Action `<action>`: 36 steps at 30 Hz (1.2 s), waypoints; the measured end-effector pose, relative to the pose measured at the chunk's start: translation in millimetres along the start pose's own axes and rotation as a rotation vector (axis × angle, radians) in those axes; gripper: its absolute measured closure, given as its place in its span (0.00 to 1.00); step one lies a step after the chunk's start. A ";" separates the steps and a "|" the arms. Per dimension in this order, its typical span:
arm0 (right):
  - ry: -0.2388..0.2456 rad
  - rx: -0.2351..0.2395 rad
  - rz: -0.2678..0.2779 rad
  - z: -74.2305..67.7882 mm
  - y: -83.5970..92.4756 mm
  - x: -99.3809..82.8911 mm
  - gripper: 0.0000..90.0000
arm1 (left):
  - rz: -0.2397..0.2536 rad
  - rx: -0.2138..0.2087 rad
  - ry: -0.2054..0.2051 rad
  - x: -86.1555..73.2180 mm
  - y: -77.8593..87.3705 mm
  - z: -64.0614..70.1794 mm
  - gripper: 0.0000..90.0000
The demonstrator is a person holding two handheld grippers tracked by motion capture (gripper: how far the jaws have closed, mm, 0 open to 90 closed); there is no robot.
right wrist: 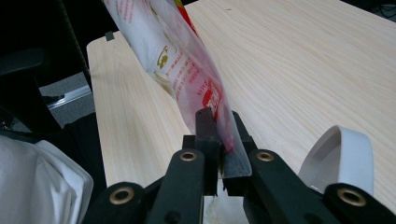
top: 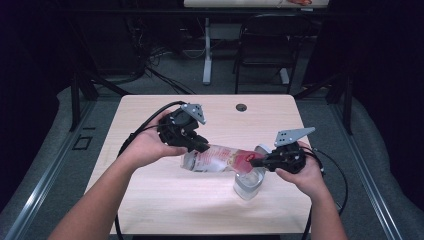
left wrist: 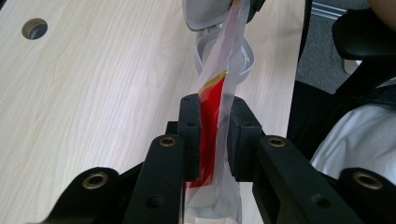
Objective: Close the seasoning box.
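Plastic bag (top: 220, 159) stretched above open grey container (top: 248, 184) on tabletop (top: 150, 190); container contents can't tell. Left gripper (top: 202, 146) and right gripper (top: 255, 162) fingers both clenched on bag ends. Right gripper view shows bag's red print.

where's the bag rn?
In the high view the bag hangs above the table right of centre, pinched between the left tongs and right tongs, its right end over the container.
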State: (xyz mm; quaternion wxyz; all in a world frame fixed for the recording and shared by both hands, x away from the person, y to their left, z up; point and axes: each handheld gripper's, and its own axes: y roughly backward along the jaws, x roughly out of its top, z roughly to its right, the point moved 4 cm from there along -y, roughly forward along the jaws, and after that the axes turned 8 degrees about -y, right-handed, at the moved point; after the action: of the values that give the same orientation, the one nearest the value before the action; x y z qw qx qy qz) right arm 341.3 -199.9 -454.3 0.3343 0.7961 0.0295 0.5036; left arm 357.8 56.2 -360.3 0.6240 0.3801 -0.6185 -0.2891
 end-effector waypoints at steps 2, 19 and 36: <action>0.000 0.000 0.000 0.0 0.0 0.0 0.97 | 0.000 0.000 0.000 -0.1 0.0 -0.1 0.87; -0.006 0.004 0.004 1.1 -0.4 -0.6 0.97 | 0.000 -0.003 0.003 1.5 -0.2 -0.3 0.87; -0.005 0.002 -0.001 1.7 -0.7 -0.9 0.97 | -0.006 -0.004 0.001 4.0 -0.3 -1.1 0.87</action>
State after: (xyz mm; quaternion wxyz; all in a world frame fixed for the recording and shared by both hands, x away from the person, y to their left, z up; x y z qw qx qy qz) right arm 342.5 -200.6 -455.9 0.3338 0.7977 0.0295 0.5014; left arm 359.3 52.8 -358.3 0.6242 0.3807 -0.6166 -0.2919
